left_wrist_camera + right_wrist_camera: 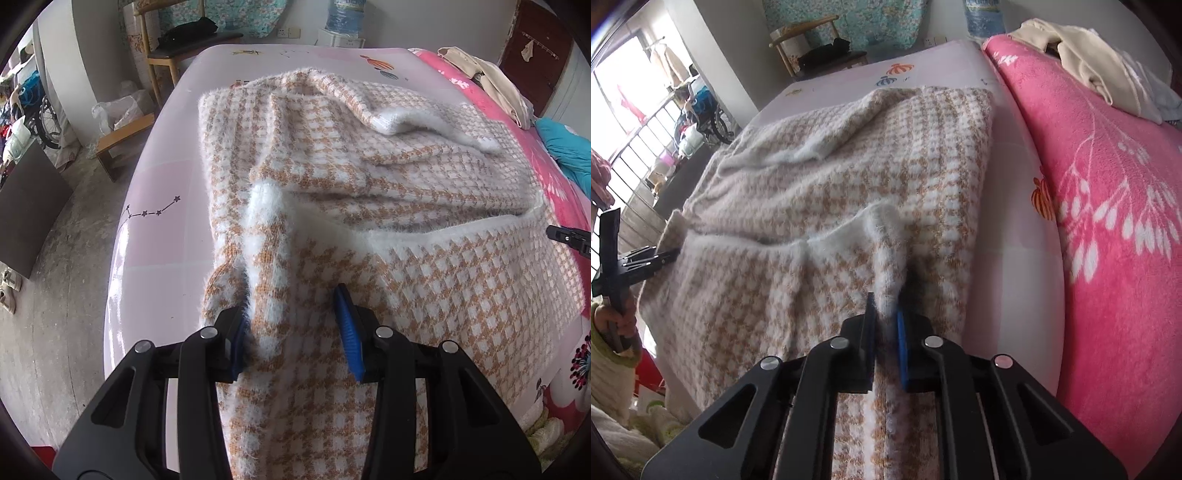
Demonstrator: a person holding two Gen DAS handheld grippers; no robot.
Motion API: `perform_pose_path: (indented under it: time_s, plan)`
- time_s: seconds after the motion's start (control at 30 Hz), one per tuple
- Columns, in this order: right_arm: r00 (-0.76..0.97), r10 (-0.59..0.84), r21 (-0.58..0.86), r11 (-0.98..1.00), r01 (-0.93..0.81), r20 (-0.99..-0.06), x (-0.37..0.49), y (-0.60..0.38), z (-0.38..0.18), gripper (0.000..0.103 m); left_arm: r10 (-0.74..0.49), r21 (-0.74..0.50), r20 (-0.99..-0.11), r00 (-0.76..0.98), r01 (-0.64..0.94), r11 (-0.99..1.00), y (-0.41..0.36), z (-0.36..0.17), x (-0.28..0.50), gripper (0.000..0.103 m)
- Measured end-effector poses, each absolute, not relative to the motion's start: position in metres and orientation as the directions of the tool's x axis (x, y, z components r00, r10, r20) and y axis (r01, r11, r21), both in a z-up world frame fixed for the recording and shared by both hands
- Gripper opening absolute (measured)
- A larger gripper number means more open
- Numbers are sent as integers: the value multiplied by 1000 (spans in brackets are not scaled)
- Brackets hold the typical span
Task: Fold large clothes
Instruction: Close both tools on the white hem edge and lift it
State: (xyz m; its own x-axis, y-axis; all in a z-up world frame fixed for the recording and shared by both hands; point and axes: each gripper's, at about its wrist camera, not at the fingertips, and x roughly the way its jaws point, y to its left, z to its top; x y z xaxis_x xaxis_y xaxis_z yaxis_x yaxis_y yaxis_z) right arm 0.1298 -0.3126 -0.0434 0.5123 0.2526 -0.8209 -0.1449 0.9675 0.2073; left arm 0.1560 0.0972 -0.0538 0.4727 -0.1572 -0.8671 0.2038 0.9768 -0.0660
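On my left wrist camera, the left gripper (295,325) stands wide, its blue-padded fingers (351,332) well apart. A raised fold of the sweater (369,177) runs up between them. The fabric brushes the left-hand pad, while the right-hand pad stands clear of the ridge and rests just above the flat cloth. I would not call this a grip; the jaws are spread and the fold simply lies between them.

On my right wrist camera, the right gripper (885,314) is narrow, its two pads pressed onto a pinched-up ridge of the sweater (820,184), a white fluffy edge (882,221) that rises from the cloth and feeds straight into the jaws. That one is holding the fabric.

The sweater, a fuzzy tan-and-white check knit, lies spread across the pale pink bed sheet (155,184), with a sleeve (406,118) folded over near its far end. A bright pink blanket (1108,221) lies along the right side of the bed, just beside the sweater, with beige clothing (1089,66) piled at its far end. At the left of the right view I see the other gripper at the sweater's near left edge.
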Motion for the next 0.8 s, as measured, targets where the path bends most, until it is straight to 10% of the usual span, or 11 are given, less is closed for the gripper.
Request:
perform_pose_path:
  time_s: [0.13, 0.53, 0.8]
  plan:
    - [576, 222, 153, 974, -167, -787, 113, -303, -19, 8, -154, -60, -846, 510, 196, 979, 97, -44, 146, 10]
    - [749, 241, 151, 970, -188, -617, 68, -302, 78, 7, -177, -53, -651, 739, 188, 981, 109, 64, 88, 7]
    - [817, 239, 121, 971, -206, -525, 162, -312, 128, 7, -195, -18, -569, 799, 225, 974, 107, 119, 184, 7]
